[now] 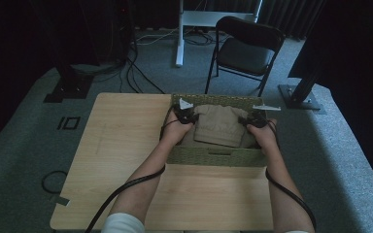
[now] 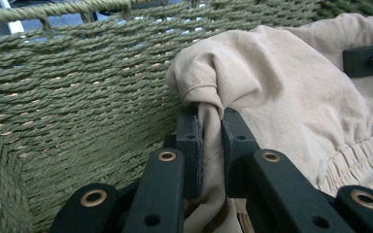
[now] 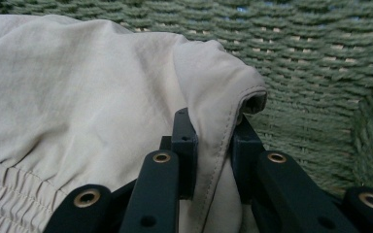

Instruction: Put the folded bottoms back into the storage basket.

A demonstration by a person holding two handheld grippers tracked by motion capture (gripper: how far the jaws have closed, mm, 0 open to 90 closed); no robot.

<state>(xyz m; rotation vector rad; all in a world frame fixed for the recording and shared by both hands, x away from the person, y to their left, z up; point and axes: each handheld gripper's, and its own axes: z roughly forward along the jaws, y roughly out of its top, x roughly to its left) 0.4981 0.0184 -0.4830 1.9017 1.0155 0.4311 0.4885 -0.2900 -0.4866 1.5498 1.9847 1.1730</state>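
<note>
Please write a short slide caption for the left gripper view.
Left hand-held gripper pinching a beige garment inside a green woven basket.

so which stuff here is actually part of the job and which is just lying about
In the job:
- beige garment
- green woven basket
- left gripper, shut on the cloth
- right gripper, shut on the cloth

Lying about:
- black folding chair
- floor cables

High view. 2 hand-held grippers reach into a green woven basket on a wooden table. The left gripper sits at the left edge of a folded beige garment; the right gripper sits at its right edge. The garment lies between the 2 tools. A black chair stands beyond the basket.
</note>
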